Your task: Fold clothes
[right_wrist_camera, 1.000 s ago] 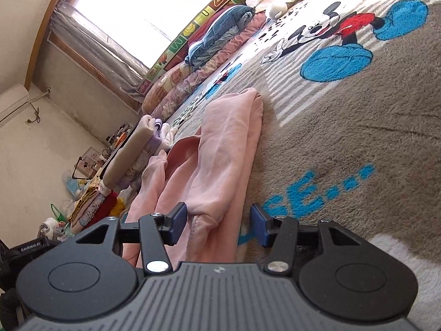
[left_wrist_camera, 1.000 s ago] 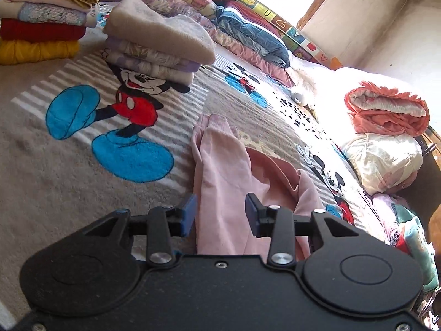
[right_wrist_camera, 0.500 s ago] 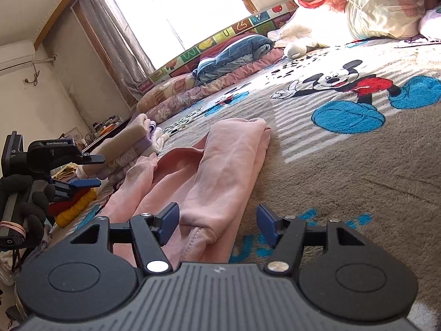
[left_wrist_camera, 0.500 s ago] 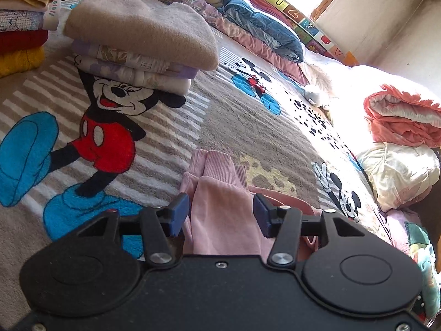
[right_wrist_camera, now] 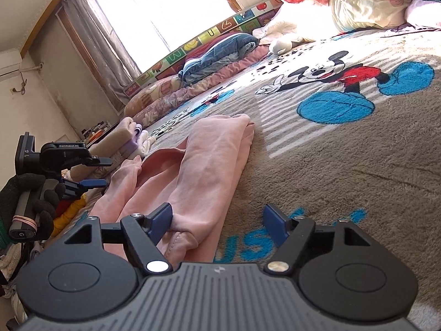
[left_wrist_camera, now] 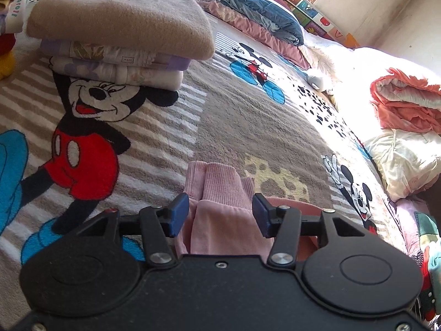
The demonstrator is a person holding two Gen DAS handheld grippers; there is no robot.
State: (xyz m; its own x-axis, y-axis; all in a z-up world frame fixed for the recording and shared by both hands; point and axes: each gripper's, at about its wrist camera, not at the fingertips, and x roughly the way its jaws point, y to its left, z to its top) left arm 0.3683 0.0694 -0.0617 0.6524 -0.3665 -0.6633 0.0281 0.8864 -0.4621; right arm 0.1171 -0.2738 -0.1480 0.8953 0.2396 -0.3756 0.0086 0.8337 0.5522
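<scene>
While both tools (left_wrist_camera: 220,215) (right_wrist_camera: 217,224) gape over pink trousers (right_wrist_camera: 204,171), sunlight floods the Mickey blanket (left_wrist_camera: 248,115).

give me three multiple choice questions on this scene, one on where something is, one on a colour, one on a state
1. Where is the folded stack topped by a beige piece?
A. on the blanket, over a Mickey's ears
B. on the windowsill
C. between the right gripper's fingers

2. What colour is the garment lying by both grippers?
A. yellow
B. pink
C. navy

3. How does the left gripper stand?
A. shut on the garment
B. shut on nothing
C. open, fingers either side of the ribbed cuff

Answers:
1 A: the stack rests on the blanket just above a Mickey's head.
2 B: the garment is pale pink in both views.
3 C: the left gripper shows a wide gap, with the cuff between its fingers; the right gripper is open too.
</scene>
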